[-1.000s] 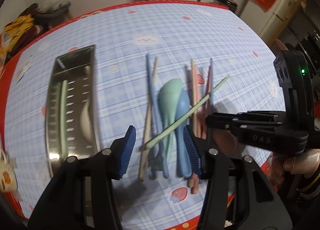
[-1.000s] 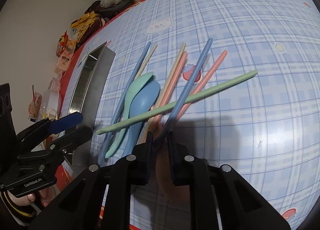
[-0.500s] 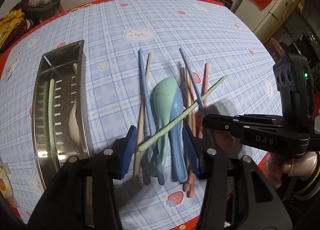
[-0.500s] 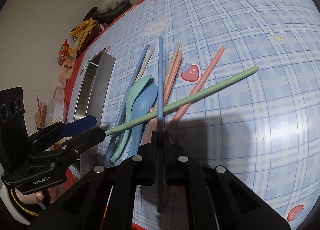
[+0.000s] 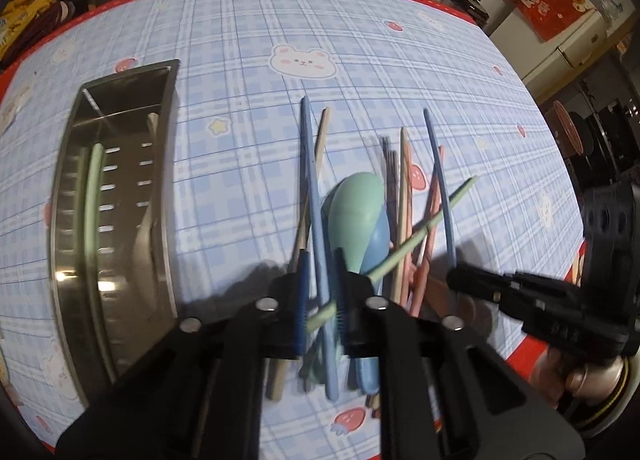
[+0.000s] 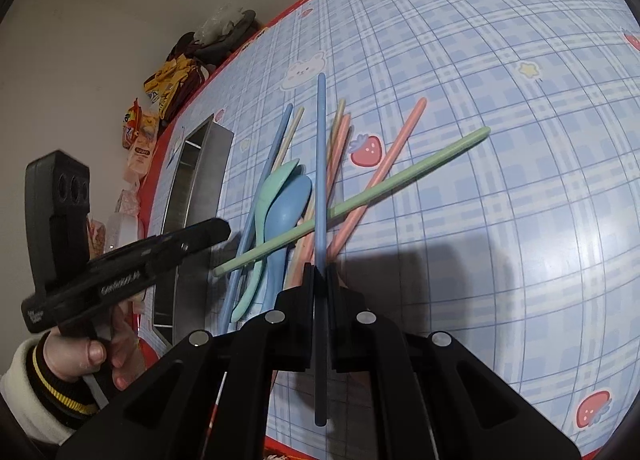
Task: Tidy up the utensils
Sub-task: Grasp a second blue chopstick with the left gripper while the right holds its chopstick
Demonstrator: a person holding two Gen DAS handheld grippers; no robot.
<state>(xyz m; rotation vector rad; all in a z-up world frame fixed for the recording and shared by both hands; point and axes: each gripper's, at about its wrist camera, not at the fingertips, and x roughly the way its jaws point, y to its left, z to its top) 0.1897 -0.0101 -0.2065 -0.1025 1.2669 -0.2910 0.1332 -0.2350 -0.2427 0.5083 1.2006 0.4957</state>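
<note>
Our left gripper (image 5: 320, 296) has its jaws just closed on the green chopstick (image 6: 352, 200). Our right gripper (image 6: 320, 276), at three o'clock of it, clamps a blue chopstick (image 6: 321, 164) above the tabletop (image 6: 500, 140).

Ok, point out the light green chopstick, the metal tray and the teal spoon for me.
light green chopstick (image 6: 400, 180): right wrist view, middle of its shaft.
metal tray (image 5: 120, 288): left wrist view, perforated inner wall.
teal spoon (image 5: 356, 208): left wrist view, back of its bowl.

We see a blue plaid table (image 6: 500, 188) edged red, a green chopstick (image 6: 400, 184), and a steel tray (image 5: 76, 196) left of frame.
</note>
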